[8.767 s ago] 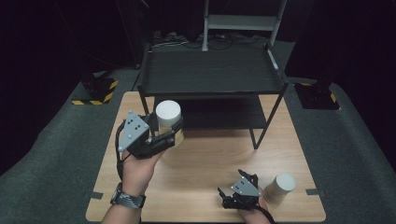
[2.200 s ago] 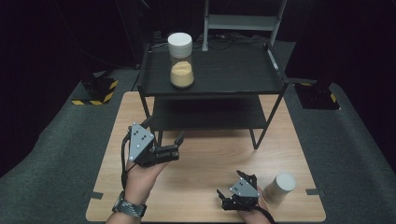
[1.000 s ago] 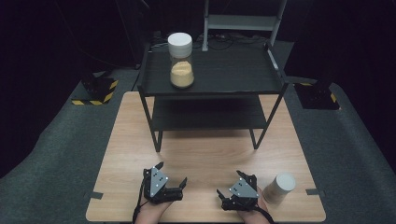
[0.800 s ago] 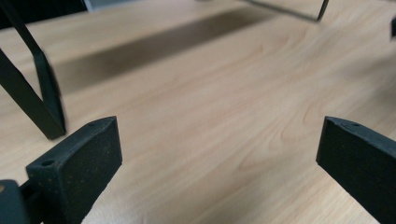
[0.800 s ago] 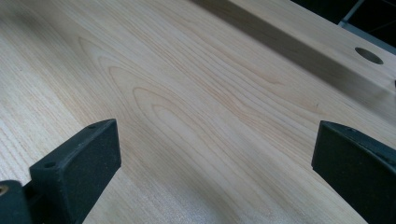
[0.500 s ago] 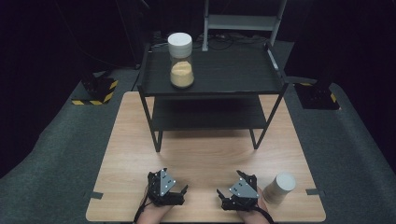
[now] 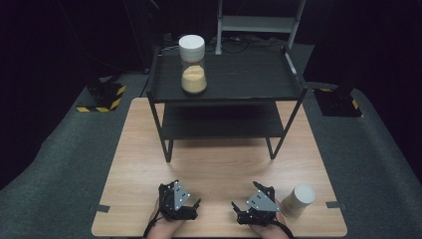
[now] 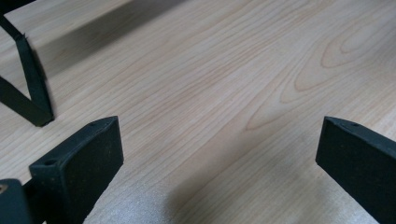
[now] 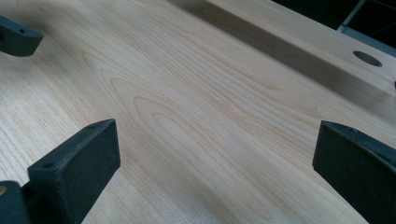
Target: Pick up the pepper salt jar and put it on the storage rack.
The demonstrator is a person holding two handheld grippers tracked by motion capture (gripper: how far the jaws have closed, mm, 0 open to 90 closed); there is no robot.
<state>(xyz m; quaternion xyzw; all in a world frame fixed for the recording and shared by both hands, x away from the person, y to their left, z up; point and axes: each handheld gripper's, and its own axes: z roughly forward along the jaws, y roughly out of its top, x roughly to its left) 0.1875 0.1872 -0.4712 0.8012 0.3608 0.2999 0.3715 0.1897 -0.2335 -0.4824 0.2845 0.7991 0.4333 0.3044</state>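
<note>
A pale wooden table (image 7: 219, 164) with visible grain carries a black two-tier metal shelf rack (image 7: 226, 89) at its far half; on the rack's upper tier, toward its left side, stands upright a clear glass jar with a white lid, part-filled with orange-tan granules (image 7: 192, 63); a second container, a small cylinder with a white lid (image 7: 298, 199), stands on the table near its front right corner, just beside the right gripper (image 7: 244, 209); the left gripper (image 7: 191, 205) rests low at the table's near edge, left of centre, held in a hand whose wrist enters from the bottom; the two grippers lie near each other but apart, each topped by a grey three-cornered plate; in the left gripper view its two black jaws stand wide apart with nothing but bare wood between them, and a black rack leg (image 8: 28, 84) meets the table at the far left; in the right gripper view the jaws are likewise spread wide, empty, over bare wood, with a dark jaw tip of the other gripper (image 9: 16, 39) at the upper left and a round hole in the board (image 9: 367, 58) at the upper right; dark grey carpet (image 7: 59, 159) surrounds the table, and a yellow-and-black striped block (image 7: 104, 97) sits on it to the left of the rack.
</note>
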